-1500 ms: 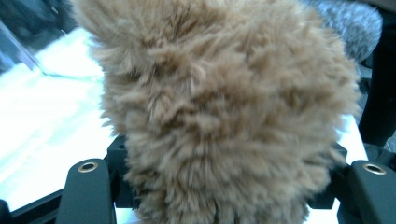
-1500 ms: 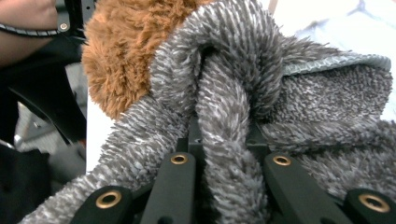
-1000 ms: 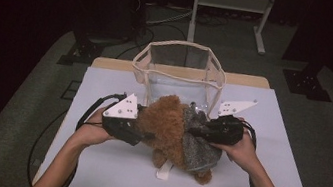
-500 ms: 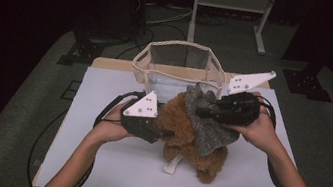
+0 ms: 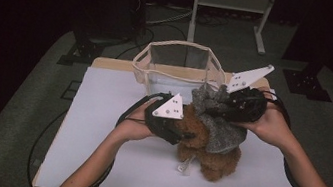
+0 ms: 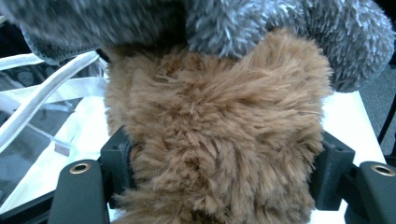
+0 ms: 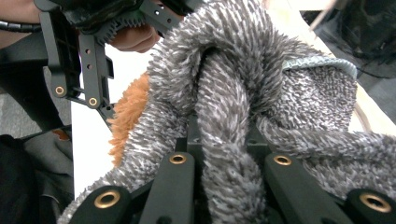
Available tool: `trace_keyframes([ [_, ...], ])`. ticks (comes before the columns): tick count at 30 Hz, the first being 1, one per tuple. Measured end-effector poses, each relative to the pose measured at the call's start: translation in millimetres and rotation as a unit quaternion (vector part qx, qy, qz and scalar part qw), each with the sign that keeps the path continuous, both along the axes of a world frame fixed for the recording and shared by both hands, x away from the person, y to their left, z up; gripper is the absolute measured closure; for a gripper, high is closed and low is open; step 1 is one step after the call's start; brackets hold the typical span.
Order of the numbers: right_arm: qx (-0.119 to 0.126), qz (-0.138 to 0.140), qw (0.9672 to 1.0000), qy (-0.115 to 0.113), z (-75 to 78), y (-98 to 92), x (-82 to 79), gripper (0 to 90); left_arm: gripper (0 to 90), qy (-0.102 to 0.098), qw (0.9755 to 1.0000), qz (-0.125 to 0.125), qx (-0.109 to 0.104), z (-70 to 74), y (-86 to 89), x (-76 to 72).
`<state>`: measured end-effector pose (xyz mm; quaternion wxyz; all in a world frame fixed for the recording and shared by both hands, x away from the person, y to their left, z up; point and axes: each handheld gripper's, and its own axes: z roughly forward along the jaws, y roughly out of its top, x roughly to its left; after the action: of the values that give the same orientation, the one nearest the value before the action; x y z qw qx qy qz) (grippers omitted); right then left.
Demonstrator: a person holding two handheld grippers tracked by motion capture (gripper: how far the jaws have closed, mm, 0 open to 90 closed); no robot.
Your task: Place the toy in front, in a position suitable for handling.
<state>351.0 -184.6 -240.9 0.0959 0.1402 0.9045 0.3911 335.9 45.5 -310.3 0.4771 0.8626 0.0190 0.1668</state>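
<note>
A brown plush toy (image 5: 215, 158) stands on the white table (image 5: 107, 165) with a grey fuzzy garment (image 5: 221, 131) over its upper part. My left gripper (image 5: 189, 137) grips the toy's furry body from the left. Its jaws have just been opening a little, and brown fur (image 6: 219, 135) still packs the gap between them in the left gripper view (image 6: 219, 156). My right gripper (image 5: 206, 108) is raised at the toy's top and shut on a bunched fold of the garment (image 7: 224, 107), which rises between its jaws (image 7: 224, 140).
A clear bag with white trim (image 5: 180, 57) stands open just behind the toy, at the table's back edge. A small white tag (image 5: 184, 167) hangs by the toy's legs. Black cables trail from both grippers. A metal stand (image 5: 229, 2) is on the floor beyond.
My right gripper has risen, pulling the grey garment up off the toy. My left gripper has moved right along the table, pressing in on the toy's body.
</note>
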Motion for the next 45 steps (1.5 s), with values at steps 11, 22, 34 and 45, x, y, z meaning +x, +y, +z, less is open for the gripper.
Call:
trace_keyframes([
  [11, -0.004, -0.029, 0.9993, -0.021, 15.6, -2.9, -0.5, 78.0, 29.2, -0.027, 0.9994, -0.021, 0.01, 11.2, -31.3, -4.8],
  [22, 0.015, -0.042, 0.999, -0.004, -1.3, -30.9, -5.3, 78.3, 10.9, -0.01, 0.9997, -0.018, -0.015, 3.3, -37.4, -3.8],
  [34, 0.038, -0.052, 0.9979, 0.004, -6.1, -51.1, -10.6, 78.4, 2.7, 0.044, 0.9969, -0.027, -0.058, -22.4, -42.2, 7.6],
  [45, 0.058, -0.06, 0.9965, 0.005, -3.5, -61.6, -10.3, 78.2, 35.9, 0.041, 0.9917, -0.025, -0.119, -28.1, -48.9, 5.0],
])
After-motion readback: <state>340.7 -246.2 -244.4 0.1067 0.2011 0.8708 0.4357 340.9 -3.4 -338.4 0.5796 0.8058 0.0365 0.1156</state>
